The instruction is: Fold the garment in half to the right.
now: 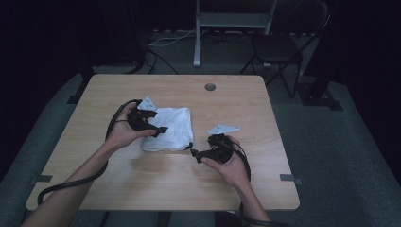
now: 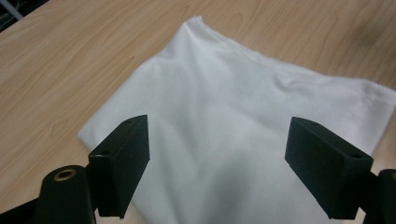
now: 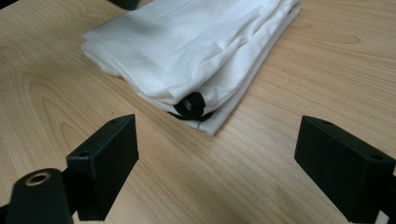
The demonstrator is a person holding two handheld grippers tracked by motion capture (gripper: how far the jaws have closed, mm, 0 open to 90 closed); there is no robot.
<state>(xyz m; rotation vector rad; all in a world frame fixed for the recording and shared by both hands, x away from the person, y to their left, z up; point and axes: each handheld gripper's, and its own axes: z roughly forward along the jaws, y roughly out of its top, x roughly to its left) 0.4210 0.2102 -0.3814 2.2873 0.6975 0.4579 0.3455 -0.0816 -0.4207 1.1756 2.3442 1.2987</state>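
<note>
A folded white cloth (image 1: 171, 126) lies near the middle of the wooden table (image 1: 142, 184). My left gripper (image 1: 159, 131) hovers over the cloth's left part, its jaws wide apart with nothing between them. In the left gripper view the cloth (image 2: 224, 107) spreads out below the gripper (image 2: 219, 128). My right gripper (image 1: 194, 153) is just off the cloth's near right corner, low over the table and open. In the right gripper view the gripper (image 3: 217, 126) faces the cloth's (image 3: 187, 46) layered edge, where a small black piece (image 3: 189, 105) pokes out of the folds.
A round cable hole (image 1: 210, 87) sits near the table's far edge. Beyond the table stand a dark folding chair (image 1: 279, 47) and a metal stand (image 1: 197, 38), with cables on the floor. Bare wood surrounds the cloth on all sides.
</note>
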